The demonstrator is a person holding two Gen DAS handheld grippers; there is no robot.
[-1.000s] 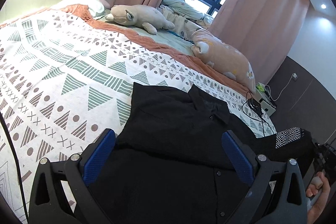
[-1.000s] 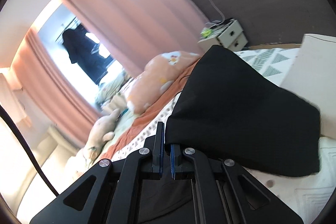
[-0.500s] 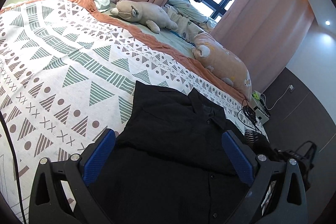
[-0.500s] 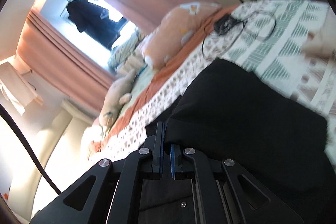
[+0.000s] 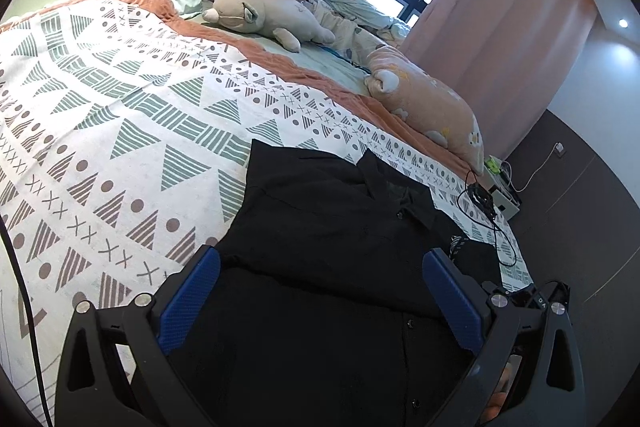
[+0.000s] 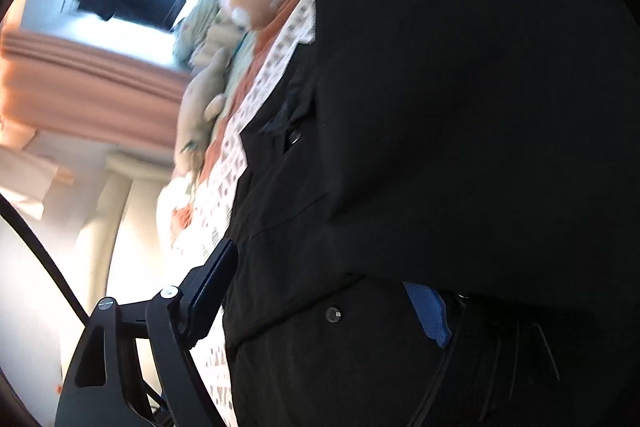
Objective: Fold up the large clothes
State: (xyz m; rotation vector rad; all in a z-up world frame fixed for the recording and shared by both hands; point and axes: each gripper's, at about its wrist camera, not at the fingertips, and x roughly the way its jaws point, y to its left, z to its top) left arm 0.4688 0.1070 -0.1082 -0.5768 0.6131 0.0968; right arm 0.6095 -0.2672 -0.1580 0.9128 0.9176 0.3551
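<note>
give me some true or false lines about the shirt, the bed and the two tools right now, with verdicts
1. The black shirt lies on the patterned bedspread. True.
2. The left tool is clamped on the shirt. False: its blue pads stand wide apart above the cloth.
3. The right tool is opening, with shirt fabric draped over one pad. True.
4. The shirt is white. False: it is black with dark buttons.
5. A grey plush toy lies near the far side of the bed. True.
</note>
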